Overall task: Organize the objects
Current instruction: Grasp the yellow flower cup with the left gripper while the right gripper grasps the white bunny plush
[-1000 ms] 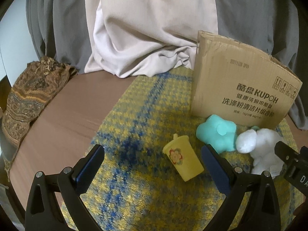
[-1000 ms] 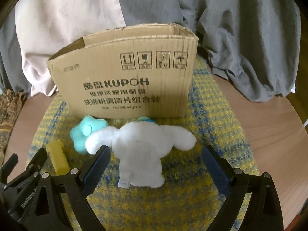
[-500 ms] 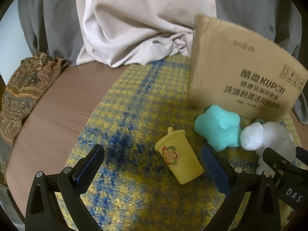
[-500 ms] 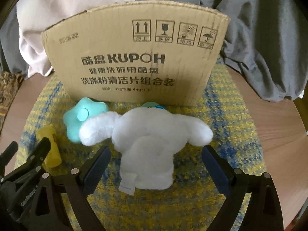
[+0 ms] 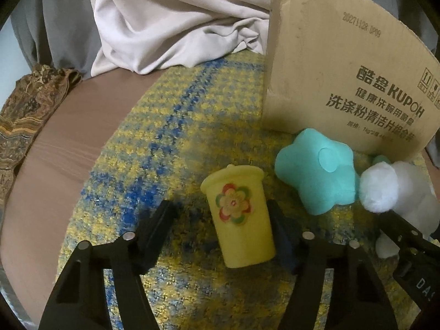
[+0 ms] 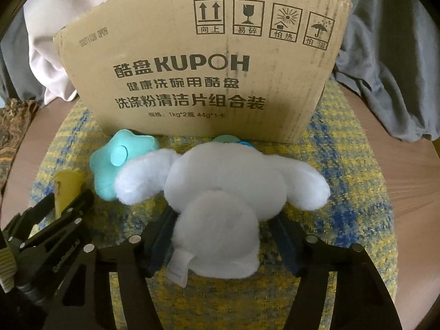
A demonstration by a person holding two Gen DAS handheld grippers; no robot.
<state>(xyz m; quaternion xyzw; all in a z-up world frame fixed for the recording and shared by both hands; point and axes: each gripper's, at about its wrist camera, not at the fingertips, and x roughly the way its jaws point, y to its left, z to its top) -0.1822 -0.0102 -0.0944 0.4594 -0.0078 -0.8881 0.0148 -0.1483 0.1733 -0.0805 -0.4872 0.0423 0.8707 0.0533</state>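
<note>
My two wrist views look forward, low and close; both share the printed brown cardboard box (image 5: pixel 343 82) (image 6: pixel 209 68) and teal star-shaped plush (image 5: pixel 316 170) (image 6: pixel 121 162).

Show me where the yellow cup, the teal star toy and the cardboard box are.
yellow cup (image 5: pixel 240 220): left wrist view, on its side wall below the flower.
teal star toy (image 5: pixel 316 170): left wrist view, on its middle.
cardboard box (image 6: pixel 192 44): right wrist view, on its printed front.

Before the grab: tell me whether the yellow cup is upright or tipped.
Tilted, not flat: the yellow cup leans left, lid up, base on the mat.
</note>
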